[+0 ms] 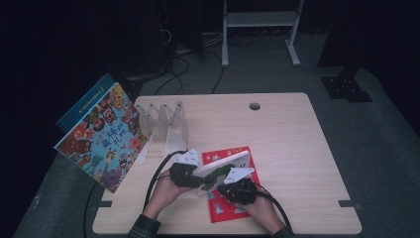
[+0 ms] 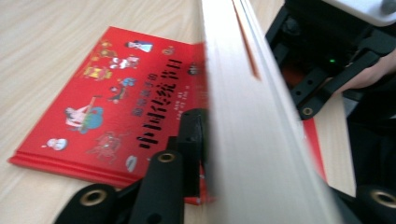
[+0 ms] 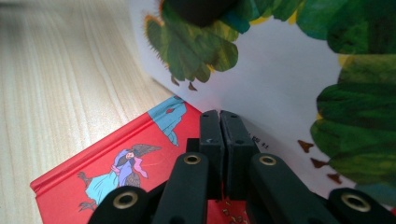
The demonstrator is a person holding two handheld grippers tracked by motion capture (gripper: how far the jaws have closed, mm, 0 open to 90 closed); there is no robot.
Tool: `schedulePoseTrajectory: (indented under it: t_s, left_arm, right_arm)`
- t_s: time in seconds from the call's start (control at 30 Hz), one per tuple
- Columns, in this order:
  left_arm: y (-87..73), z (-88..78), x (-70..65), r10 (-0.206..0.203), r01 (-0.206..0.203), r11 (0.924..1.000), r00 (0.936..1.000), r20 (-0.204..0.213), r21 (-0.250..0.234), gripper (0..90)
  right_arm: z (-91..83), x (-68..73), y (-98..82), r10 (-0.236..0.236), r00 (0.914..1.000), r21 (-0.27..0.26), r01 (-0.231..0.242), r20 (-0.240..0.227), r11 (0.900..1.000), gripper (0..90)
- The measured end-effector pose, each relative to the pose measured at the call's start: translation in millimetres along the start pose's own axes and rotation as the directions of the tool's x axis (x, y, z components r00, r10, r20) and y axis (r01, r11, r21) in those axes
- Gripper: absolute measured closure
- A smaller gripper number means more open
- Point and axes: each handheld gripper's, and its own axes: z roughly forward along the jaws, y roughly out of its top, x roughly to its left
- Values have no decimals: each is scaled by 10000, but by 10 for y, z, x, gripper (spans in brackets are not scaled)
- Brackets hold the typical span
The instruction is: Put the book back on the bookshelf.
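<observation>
A white picture book [image 1: 224, 163] with a green caterpillar on its cover [image 3: 280, 70] is held tilted on edge above a red book [image 1: 224, 208] lying flat on the table. My left gripper [image 1: 190, 173] is shut on the white book, its jaws either side of the thick page edge [image 2: 252, 116]. The left gripper [image 2: 261, 158] looks along that edge, with the red book [image 2: 107, 102] below. My right gripper [image 1: 234, 182] is shut with nothing between its jaws. Its tips [image 3: 219, 116] rest against the cover's underside, over the red book [image 3: 126, 158].
A clear acrylic book rack [image 1: 163, 121] stands at the table's back left. A large colourful book [image 1: 101, 136] leans off the left edge, with a blue one [image 1: 84, 101] behind it. A cable hole [image 1: 254, 106] sits near the far edge. The table's right half is bare wood [image 1: 307, 148].
</observation>
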Motion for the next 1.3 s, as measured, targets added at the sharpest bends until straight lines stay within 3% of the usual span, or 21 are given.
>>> schedulePoseTrajectory:
  t_s: [0.23,0.43,0.67,0.83,1.13,1.27,1.3]
  left_arm:
    - [0,-28,-8,71,-73,9999,9997,-253,-80,752]
    - [17,-164,10,-230,222,9997,9972,-712,-124,752]
    - [-17,-371,59,-719,685,9971,9915,-1087,-344,753]
    - [-41,-527,81,-953,912,9952,9861,-1364,-364,753]
    - [-141,-830,131,-1370,1298,9902,9734,-1834,-510,753]
    - [-204,-978,146,-1622,1528,9864,9647,-2073,-610,753]
    - [-217,-1004,150,-1679,1580,9854,9633,-2094,-633,753]
  right_arm:
    - [-27,-4,-15,-50,10000,21,50,58,10000,741]
    - [-134,-85,-54,71,9994,-191,-64,350,9998,603]
    - [-295,-275,-130,475,9944,-430,-435,947,9981,451]
    - [-396,-428,-192,922,9844,-474,-860,1499,9952,362]
    - [-540,-694,-340,1748,9611,-694,-1635,2139,9841,315]
    - [-588,-812,-409,2107,9453,-740,-1983,2491,9773,267]
    - [-599,-848,-431,2289,9380,-767,-2162,2604,9733,256]
